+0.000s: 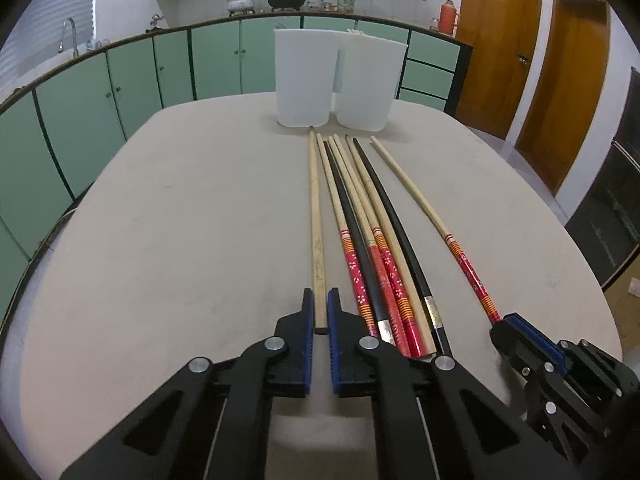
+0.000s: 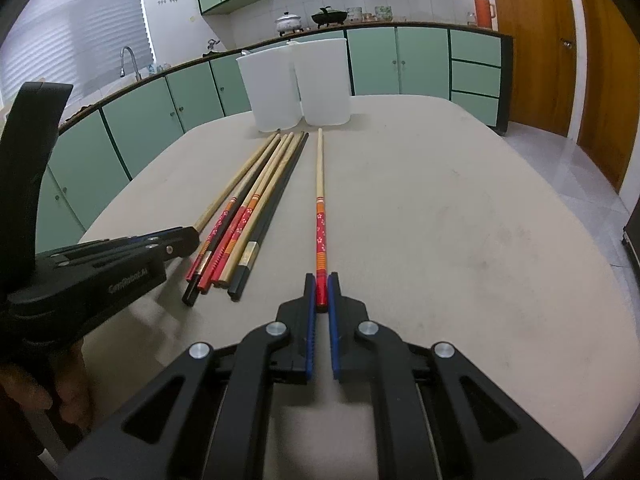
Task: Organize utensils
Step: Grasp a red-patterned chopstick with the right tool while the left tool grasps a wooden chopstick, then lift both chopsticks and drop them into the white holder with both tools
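Two white containers (image 1: 304, 76) (image 1: 366, 82) are standing side by side at the table's (image 1: 160, 220) far edge; pale stick tips are poking from one. The left gripper (image 1: 319, 300) is straddling a plain chopstick (image 1: 316, 220), not clearly clamping. The right gripper (image 2: 321, 284) is pinching a red-handled chopstick (image 2: 320, 200) beside the bundle (image 2: 248, 208).

A home kitchen: green cabinets (image 1: 120, 92) run along the far wall under a counter with a tap (image 1: 70, 36) at left, pots (image 1: 242, 2) on top, and wooden doors (image 1: 500, 40) at right.
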